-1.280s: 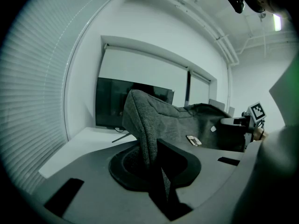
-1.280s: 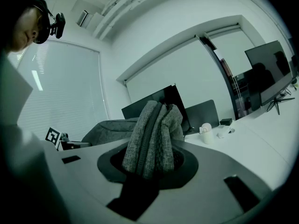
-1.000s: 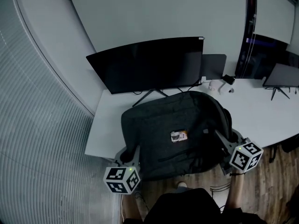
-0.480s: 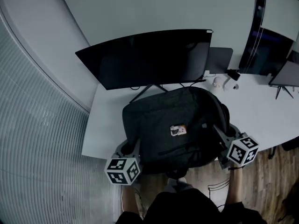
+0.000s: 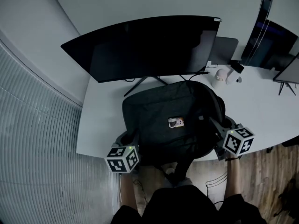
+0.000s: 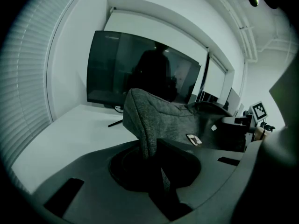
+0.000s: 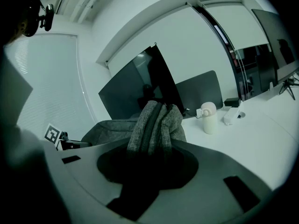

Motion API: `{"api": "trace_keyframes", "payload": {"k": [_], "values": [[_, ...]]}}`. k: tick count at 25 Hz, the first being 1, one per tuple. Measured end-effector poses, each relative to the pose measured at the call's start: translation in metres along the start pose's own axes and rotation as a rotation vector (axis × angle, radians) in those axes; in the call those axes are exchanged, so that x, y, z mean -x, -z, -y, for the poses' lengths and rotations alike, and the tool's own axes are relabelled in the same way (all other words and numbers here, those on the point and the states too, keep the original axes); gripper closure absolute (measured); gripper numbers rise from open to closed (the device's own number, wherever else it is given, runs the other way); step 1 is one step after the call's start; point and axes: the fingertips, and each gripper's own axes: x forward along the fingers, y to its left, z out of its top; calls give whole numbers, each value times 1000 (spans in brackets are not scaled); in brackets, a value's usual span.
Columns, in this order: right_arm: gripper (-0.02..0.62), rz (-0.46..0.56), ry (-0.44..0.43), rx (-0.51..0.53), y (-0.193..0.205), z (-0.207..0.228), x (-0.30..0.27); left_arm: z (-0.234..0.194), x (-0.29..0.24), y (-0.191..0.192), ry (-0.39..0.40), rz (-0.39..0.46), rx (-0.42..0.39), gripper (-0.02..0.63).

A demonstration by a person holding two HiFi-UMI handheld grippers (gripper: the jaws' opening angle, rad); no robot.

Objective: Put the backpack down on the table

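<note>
Backpack (image 5: 163, 120) bears a small label (image 5: 176, 122), its print unreadable.

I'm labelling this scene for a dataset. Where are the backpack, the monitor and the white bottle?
backpack (image 5: 149, 120): head view, its grey front panel.
monitor (image 5: 145, 48): head view, middle of the dark screen.
white bottle (image 7: 209, 120): right gripper view, its body below the cap.

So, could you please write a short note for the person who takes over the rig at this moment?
Left tongs: shut on a backpack edge.
Right tongs: shut on its other side.
Backpack: above the table, before the monitor; near end past the table's front edge.
Done: backpack brought over the table.
To do: lower it fully, if it does not rest yet (cannot tell), then open both tongs.
</note>
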Motion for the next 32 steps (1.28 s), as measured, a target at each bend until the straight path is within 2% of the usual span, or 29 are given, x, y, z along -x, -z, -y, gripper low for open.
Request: {"api": "trace_keyframes", "payload": {"k": [14, 23, 32], "values": [[483, -122, 36, -45, 33, 33, -40, -18, -50, 27, 13, -110, 24, 552], [483, -177, 65, -85, 48, 49, -48, -24, -65, 34, 14, -147, 51, 551], [480, -250, 107, -123, 66, 67, -55, -35, -78, 46, -42, -211, 53, 491]]}}
